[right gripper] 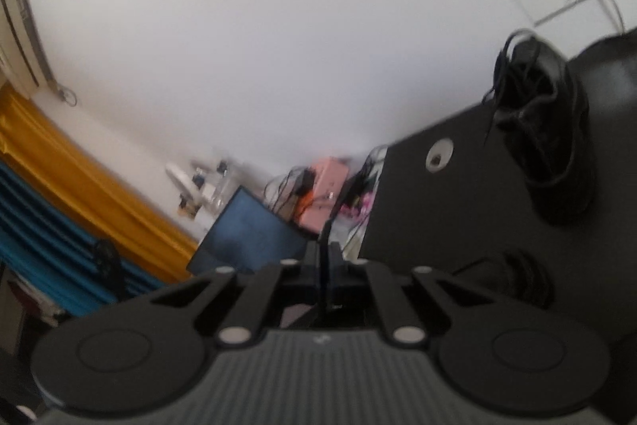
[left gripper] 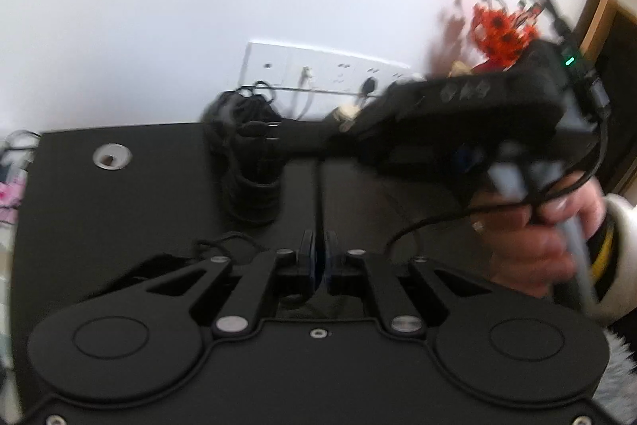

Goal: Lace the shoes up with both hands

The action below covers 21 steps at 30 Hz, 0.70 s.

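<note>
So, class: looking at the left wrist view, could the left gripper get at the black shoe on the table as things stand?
Probably yes. The black shoe stands ahead, a little left of the shut left gripper, with bare table between. The right gripper hovers right of the shoe, not across the path.

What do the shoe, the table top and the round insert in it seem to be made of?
Shoe: black, matte, probably leather or synthetic; blur hides the grain. Its laces look like thin black cord.
Table top: black, smooth, dull sheen, maybe laminate.
Round insert: silvery and shiny, likely metal.
</note>
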Motion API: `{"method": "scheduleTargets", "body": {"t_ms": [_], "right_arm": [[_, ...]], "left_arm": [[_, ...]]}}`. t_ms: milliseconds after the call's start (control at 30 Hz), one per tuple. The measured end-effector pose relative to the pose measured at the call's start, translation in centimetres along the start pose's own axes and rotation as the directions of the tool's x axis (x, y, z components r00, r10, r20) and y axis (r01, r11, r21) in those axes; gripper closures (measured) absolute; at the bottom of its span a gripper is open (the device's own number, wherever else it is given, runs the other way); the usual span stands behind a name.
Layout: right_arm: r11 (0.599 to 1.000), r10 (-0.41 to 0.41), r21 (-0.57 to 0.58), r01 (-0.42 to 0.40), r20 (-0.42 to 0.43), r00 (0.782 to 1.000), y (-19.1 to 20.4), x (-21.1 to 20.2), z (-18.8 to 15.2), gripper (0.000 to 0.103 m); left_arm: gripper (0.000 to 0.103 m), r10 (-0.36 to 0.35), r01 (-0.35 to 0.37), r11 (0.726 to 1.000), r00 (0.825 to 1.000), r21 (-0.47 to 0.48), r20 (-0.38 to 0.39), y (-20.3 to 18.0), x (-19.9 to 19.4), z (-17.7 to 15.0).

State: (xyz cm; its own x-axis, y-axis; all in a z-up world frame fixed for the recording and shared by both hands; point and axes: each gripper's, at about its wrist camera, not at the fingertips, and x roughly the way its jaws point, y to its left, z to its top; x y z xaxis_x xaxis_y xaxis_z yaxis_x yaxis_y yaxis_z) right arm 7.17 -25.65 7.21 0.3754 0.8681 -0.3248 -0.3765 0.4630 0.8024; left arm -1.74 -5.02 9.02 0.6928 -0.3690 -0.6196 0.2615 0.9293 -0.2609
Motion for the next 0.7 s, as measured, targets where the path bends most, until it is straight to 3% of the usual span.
{"method": "scheduleTargets", "body": {"t_ms": [133,267,333,467,600,700], "right_arm": [[0.999,0.035,-0.023,-0.031,0.184,0.982,0.6,-4.5,1.6,0.099],[0.998,0.022,-0.068,0.002,0.342,0.94,1.3,-9.7,2.5,0.099],[0.994,-0.038,-0.076,0.074,0.391,0.919,1.3,-11.6,2.4,0.099],[0.971,-0.202,-0.036,0.237,0.41,0.889,-0.1,-12.7,1.6,0.099],[0.926,-0.348,-0.007,0.378,0.373,0.86,-1.8,-11.8,0.3,0.099],[0.898,-0.414,0.004,0.441,0.347,0.841,-2.6,-10.9,-0.5,0.099]], "left_arm": [[0.081,0.099,-0.099,0.995,0.994,0.012,0.039,2.3,-1.4,1.0],[0.081,0.199,-0.2,0.979,0.98,0.049,0.027,4.8,-1.0,1.9],[0.081,0.212,-0.21,0.971,0.977,0.111,-0.01,5.0,-0.1,2.1],[0.08,0.235,-0.204,0.944,0.967,0.258,-0.096,4.2,2.2,1.3],[0.079,0.246,-0.185,0.924,0.958,0.336,-0.148,4.4,3.9,0.2],[0.069,0.244,-0.166,0.905,0.956,0.392,-0.16,4.7,4.7,-0.5]]}}
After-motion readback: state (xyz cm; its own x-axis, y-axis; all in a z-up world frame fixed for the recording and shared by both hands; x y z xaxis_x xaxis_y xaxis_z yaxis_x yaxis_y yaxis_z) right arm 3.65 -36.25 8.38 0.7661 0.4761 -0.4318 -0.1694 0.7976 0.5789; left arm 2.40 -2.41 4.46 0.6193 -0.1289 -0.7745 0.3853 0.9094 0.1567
